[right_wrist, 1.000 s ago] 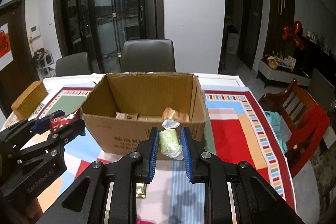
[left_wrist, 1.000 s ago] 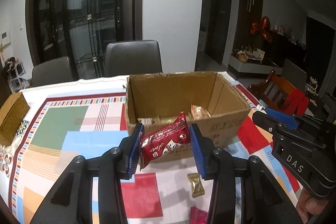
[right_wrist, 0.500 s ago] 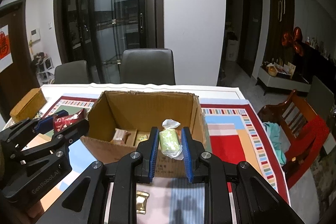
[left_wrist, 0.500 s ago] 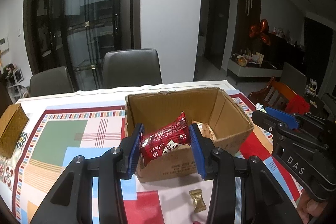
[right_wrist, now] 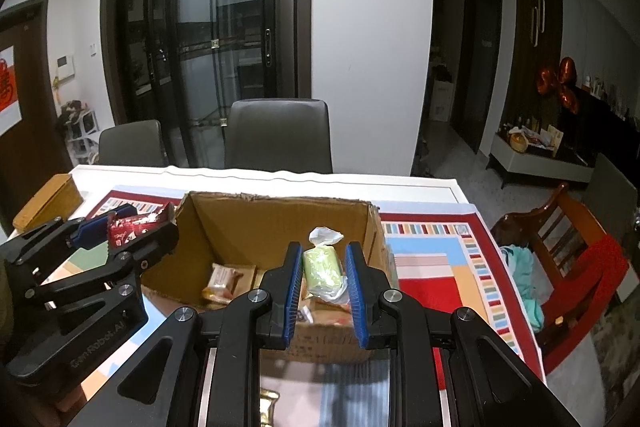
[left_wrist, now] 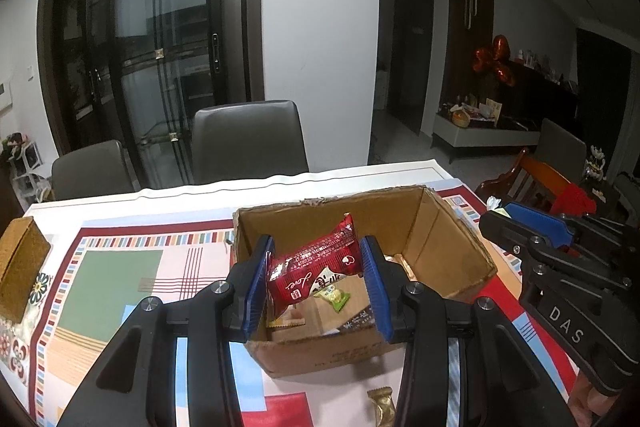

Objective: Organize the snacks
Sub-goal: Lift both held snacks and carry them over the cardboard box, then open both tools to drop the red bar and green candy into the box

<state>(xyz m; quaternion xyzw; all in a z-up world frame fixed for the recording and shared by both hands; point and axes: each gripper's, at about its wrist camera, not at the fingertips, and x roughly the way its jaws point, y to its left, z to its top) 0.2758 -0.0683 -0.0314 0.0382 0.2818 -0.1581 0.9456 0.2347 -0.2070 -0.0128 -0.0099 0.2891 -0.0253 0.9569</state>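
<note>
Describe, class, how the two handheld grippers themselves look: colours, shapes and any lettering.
Both the left gripper and the right gripper are black angular linkage frames with silver round bolts; their jaws carry blue ribbed pads. White lettering reads "DAS" on the right gripper's side and "GenRobot.AI" on the left's.

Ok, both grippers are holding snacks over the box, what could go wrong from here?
The two grippers, left gripper with the red packet and right gripper with the green snack, sit close over one cardboard box and might collide. The packet hangs near the front wall and could drop outside.
</note>
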